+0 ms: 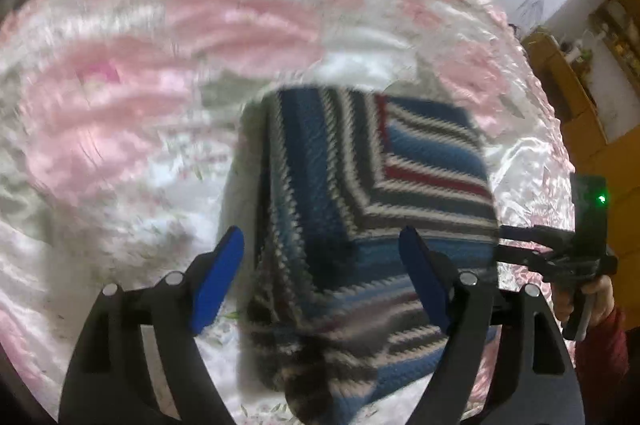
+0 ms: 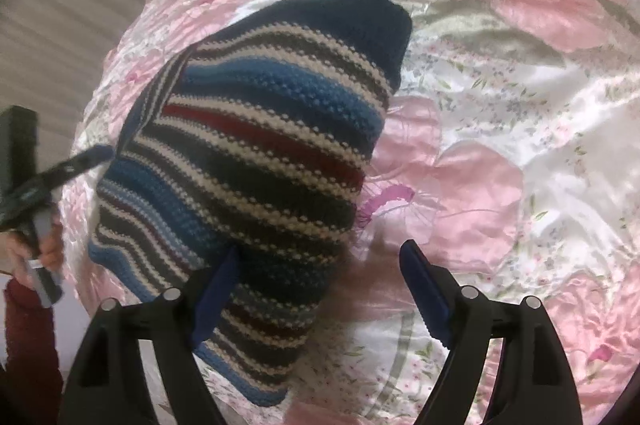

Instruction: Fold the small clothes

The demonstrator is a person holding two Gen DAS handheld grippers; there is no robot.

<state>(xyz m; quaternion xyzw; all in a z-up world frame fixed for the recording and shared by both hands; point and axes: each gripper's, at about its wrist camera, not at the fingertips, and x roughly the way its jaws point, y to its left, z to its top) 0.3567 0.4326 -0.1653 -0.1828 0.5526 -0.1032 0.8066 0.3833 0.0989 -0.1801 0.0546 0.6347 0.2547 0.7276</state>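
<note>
2 tools hang over a striped knitted sweater (image 1: 360, 185) lying partly folded on the flowery bed cover (image 1: 120, 105). Left tool (image 1: 322, 281) is wide, holding nothing. Right tool (image 2: 320, 289) is wide too, one finger (image 2: 218, 297) over the wool. Pinch an edge, fold it flat, and go slow.
</note>
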